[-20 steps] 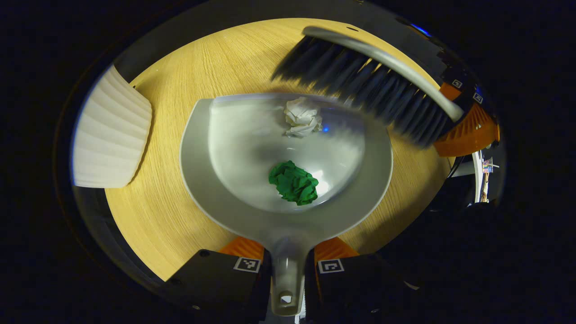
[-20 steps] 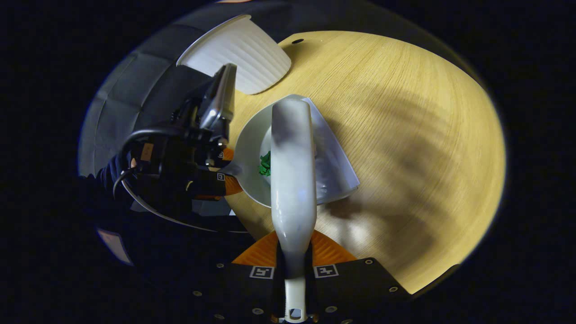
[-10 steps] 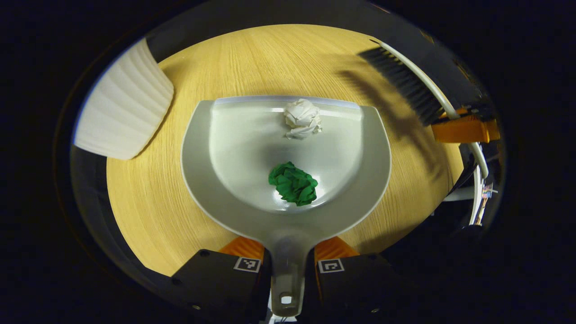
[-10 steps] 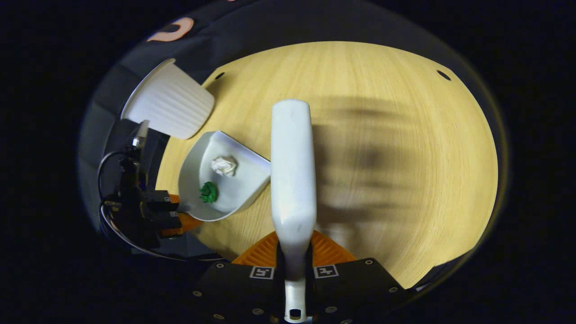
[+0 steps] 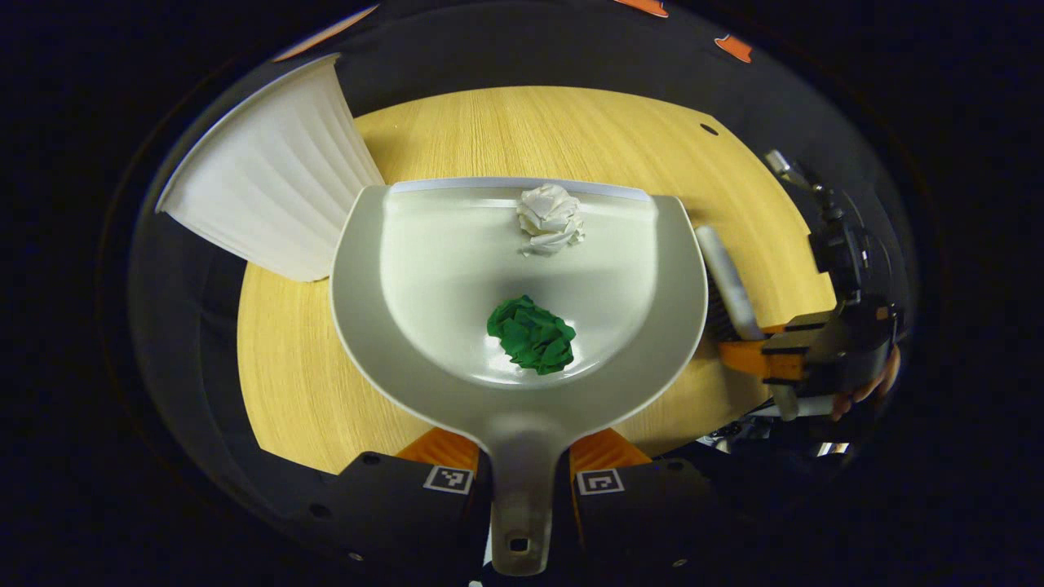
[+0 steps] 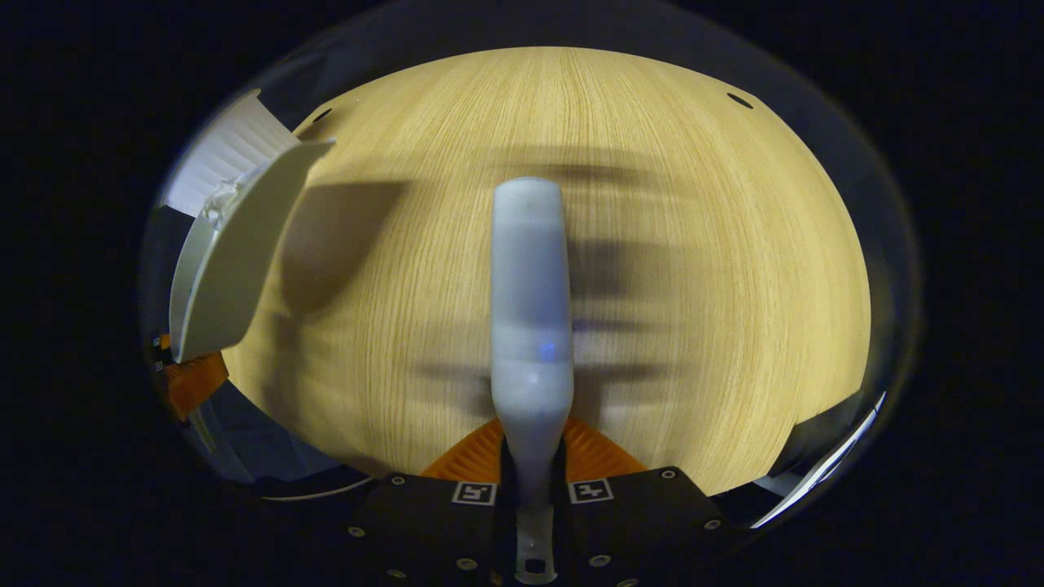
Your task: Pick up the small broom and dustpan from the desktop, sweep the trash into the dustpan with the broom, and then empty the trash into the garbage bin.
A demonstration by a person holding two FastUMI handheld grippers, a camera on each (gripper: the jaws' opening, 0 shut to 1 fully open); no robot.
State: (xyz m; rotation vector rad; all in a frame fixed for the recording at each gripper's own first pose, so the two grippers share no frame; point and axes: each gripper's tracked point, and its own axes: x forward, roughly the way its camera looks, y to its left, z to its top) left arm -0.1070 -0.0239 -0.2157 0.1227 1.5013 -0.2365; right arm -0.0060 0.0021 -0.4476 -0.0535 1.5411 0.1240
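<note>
The dustpan (image 5: 457,310), its handle clamped between the left gripper (image 5: 522,481) fingers, is carried level beside the white garbage bin (image 5: 269,196) with green and white paper wads inside, best tipped slowly over the rim, while the broom (image 6: 530,310) is gripped by the right gripper (image 6: 534,489)

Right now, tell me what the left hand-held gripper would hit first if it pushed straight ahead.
Probably the desktop. The left hand-held gripper holds the dustpan, so the pan's front edge would likely lead; the white bin stands left of that line. Depth is unclear.
</note>
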